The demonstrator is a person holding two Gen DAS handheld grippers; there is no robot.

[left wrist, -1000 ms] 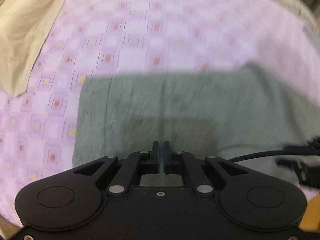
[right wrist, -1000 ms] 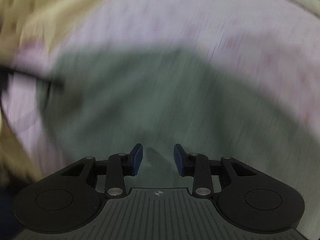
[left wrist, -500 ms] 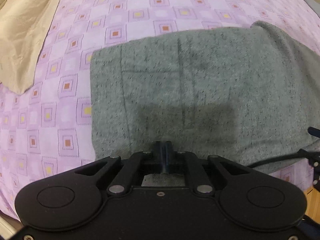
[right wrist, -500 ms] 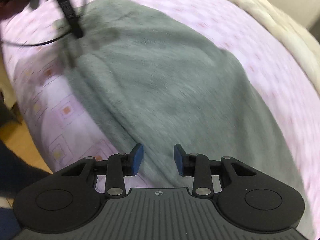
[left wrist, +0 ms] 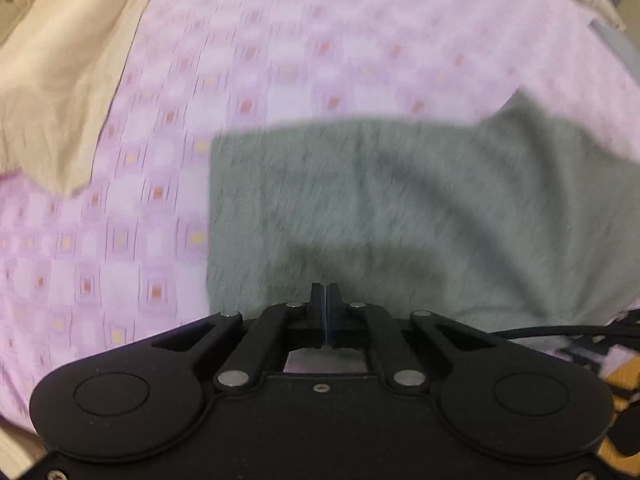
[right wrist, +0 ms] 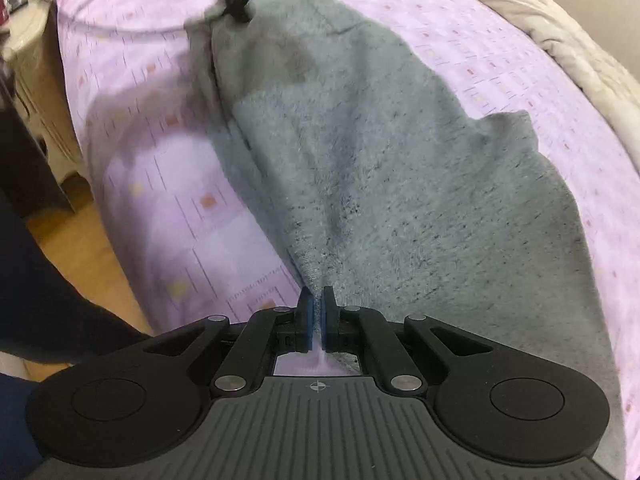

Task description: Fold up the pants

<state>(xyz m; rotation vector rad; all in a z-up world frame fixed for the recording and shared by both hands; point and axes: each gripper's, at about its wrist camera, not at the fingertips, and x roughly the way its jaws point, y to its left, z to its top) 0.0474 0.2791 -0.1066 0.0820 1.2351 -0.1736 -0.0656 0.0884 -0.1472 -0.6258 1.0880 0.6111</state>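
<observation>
Right fingers [right wrist: 317, 312] were spread half a second ago, now pinched on the near edge of the grey pants [right wrist: 400, 184], fabric tenting up from the bed [right wrist: 168, 168]. Left fingers [left wrist: 325, 300] closed tight at the pants' near edge; whether they hold cloth, can't tell. Lift both corners evenly, keep the edge taut.

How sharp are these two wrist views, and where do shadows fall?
Left wrist: motion blur smears the purple bedsheet and the grey pants; a dark shadow lies on the pants ahead of the left gripper. Right wrist: pants weave near the right gripper is crisp, the far end blurred; fisheye bends the bed edge.
</observation>
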